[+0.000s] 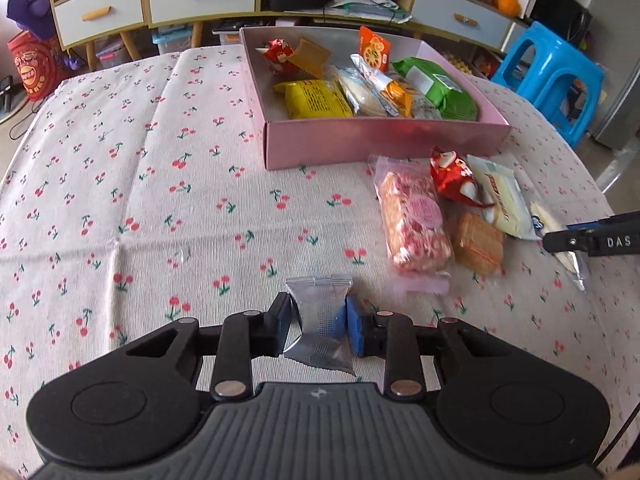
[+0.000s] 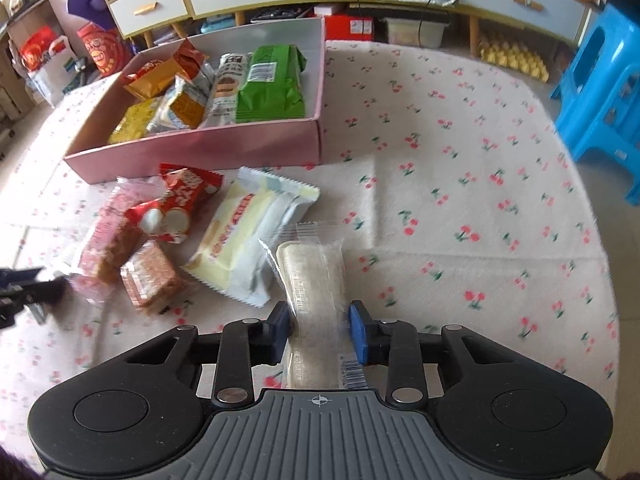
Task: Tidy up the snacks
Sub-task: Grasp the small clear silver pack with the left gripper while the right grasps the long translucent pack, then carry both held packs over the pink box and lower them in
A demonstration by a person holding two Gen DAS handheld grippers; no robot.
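Cherry-print cloth point(image 1: 160, 184) covers the table, with drawers and a blue stool point(image 1: 556, 76) behind it. On the cloth sits a shallow pink box point(image 1: 380, 140), open at the top and partly filled. Inside lie a red candy pack point(image 1: 278, 54), a tan packet point(image 1: 310, 56), an orange packet point(image 1: 374, 48), a yellow packet point(image 1: 314, 100), a pale bar with an orange label point(image 1: 384, 90) and a green packet point(image 1: 438, 88), crowded toward the box's right half.

Just in front of the box, loose on the cloth, lie a pink-wrapped crispy bar point(image 1: 414, 224), a red wrapper point(image 1: 454, 176), a cream-coloured packet point(image 1: 504, 200) and a small brown wafer square point(image 1: 478, 248).

The left gripper point(image 1: 318, 322) pinches a silver foil packet point(image 1: 318, 320), lifted clear of the cloth. The right gripper point(image 2: 320, 332) has its pads against a clear-wrapped white bar point(image 2: 316, 280), which lies beside the cream packet.
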